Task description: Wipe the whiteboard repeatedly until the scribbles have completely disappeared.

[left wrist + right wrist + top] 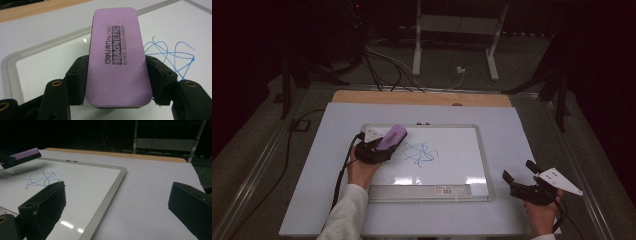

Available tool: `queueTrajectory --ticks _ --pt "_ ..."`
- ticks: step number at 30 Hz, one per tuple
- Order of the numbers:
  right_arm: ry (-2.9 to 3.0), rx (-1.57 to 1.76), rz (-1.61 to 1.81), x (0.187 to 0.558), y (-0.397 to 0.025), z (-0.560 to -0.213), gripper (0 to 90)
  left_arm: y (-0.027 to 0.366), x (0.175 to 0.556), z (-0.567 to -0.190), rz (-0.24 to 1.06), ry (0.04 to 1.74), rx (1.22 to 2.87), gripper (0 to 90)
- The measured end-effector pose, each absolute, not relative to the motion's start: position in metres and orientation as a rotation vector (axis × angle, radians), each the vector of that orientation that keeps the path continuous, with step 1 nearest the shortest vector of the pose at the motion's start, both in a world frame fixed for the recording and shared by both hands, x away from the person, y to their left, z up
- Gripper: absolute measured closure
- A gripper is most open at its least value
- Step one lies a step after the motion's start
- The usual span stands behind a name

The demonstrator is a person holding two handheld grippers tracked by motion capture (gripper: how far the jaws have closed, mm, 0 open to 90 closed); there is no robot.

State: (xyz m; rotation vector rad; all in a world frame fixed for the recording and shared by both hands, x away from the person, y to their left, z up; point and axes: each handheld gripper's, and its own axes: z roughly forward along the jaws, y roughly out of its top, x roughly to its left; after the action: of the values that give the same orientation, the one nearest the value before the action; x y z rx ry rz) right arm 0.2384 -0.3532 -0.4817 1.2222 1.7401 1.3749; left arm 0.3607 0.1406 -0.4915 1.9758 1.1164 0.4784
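A whiteboard [452, 165] with a grey frame lies flat on the table, a blue scribble [420, 153] drawn near its middle. My left gripper [382, 148] is shut on a purple magnetic whiteboard eraser [392, 136], held over the board's left part, just left of the scribble. In the left gripper view the eraser [117, 55] sits squeezed between the two black jaws, with the scribble [170, 56] to its right. My right gripper [521, 174] is open and holds nothing, off the board's right edge. The right gripper view shows the board [82, 187], the scribble [41, 180] and the eraser [25, 155] at far left.
The board rests on a white sheet [327, 150] covering the table; a wooden strip [422, 97] shows at the far edge. A barcode label [451, 190] is on the board's near frame. Cables and a metal stand [457, 25] lie on the dark floor beyond.
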Motion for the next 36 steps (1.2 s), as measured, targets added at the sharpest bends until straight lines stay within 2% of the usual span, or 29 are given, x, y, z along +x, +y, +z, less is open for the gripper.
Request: queueTrajectory --ticks 13,14,15,19,23,24,36 --pt "1.738 1.220 1.374 0.238 -0.354 -0.481 1.9 0.124 0.374 -0.510 0.440 1.140 2.052 40.8" --pt "1.739 1.221 1.375 0.238 -0.354 -0.481 1.9 0.123 0.375 -0.510 0.436 1.149 2.048 33.5" --pt "1.738 1.220 1.375 0.238 -0.354 -0.481 1.9 0.122 0.375 -0.510 0.442 1.151 2.048 29.8" --pt "1.739 1.220 1.375 0.238 -0.354 -0.481 1.9 0.119 0.381 -0.507 0.446 1.164 2.034 27.6" --pt "1.743 1.220 1.375 0.238 -0.353 -0.481 1.9 0.112 0.386 -0.506 0.444 1.154 2.061 33.2" --pt "1.741 1.219 1.374 0.238 -0.354 -0.481 1.9 0.111 0.387 -0.506 0.447 1.162 2.065 40.3" --pt "1.739 1.221 1.376 0.238 -0.355 -0.481 1.9 0.120 0.397 -0.504 0.483 1.246 2.053 41.9"
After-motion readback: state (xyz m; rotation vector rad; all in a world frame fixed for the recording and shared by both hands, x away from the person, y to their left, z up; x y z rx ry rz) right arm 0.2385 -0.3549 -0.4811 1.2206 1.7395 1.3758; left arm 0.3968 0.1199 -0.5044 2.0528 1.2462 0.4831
